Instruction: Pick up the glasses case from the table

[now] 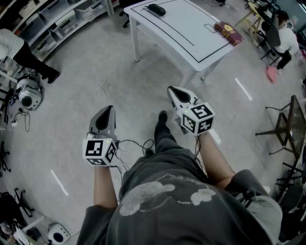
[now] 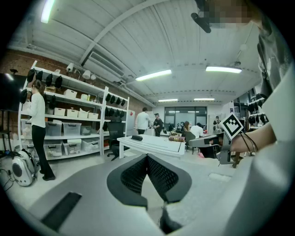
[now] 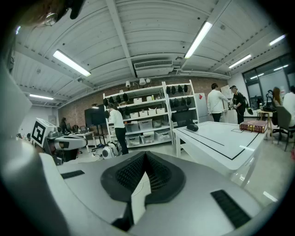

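The black glasses case lies near the far edge of the white table, well ahead of both grippers. It also shows small in the left gripper view and the right gripper view. My left gripper is held over the floor, shut and empty; its black pads meet at the tip. My right gripper reaches a little further forward, just short of the table's near corner. It is also shut with nothing between its pads.
A dark red book lies at the table's right end. Shelves with storage bins line the left wall, and a person stands by them. Cables trail on the floor. A wire table and chairs stand at right.
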Available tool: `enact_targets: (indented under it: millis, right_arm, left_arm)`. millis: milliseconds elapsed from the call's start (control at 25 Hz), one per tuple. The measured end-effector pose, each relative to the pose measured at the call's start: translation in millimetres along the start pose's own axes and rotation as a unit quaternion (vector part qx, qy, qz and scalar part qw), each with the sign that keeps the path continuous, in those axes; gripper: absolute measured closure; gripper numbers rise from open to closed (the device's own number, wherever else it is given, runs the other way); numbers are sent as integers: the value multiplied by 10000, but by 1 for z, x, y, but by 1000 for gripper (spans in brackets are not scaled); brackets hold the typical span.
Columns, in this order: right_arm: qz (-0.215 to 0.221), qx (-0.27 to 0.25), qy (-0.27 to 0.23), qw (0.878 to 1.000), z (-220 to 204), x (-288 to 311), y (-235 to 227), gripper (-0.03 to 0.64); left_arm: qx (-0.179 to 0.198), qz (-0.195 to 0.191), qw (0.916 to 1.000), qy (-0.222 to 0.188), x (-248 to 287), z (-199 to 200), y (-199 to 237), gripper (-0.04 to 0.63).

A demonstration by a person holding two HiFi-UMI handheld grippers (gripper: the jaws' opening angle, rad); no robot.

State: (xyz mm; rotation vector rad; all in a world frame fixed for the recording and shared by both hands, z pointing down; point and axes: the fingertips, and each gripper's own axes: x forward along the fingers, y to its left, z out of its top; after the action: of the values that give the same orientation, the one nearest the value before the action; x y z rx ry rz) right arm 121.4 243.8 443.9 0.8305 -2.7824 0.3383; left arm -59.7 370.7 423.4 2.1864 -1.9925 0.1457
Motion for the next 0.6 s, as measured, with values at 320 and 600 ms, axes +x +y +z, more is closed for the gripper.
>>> enact_targets:
  millis: [320, 600]
  right_arm:
    - [-9, -84, 53, 10000, -1, -7, 10, 618]
    - [58, -74, 181, 9998, -7, 10, 6, 618]
  left_arm:
    - [-56, 21, 10000, -70, -11, 2, 0, 592]
    - [-179, 96, 9998, 50, -1, -10, 12, 592]
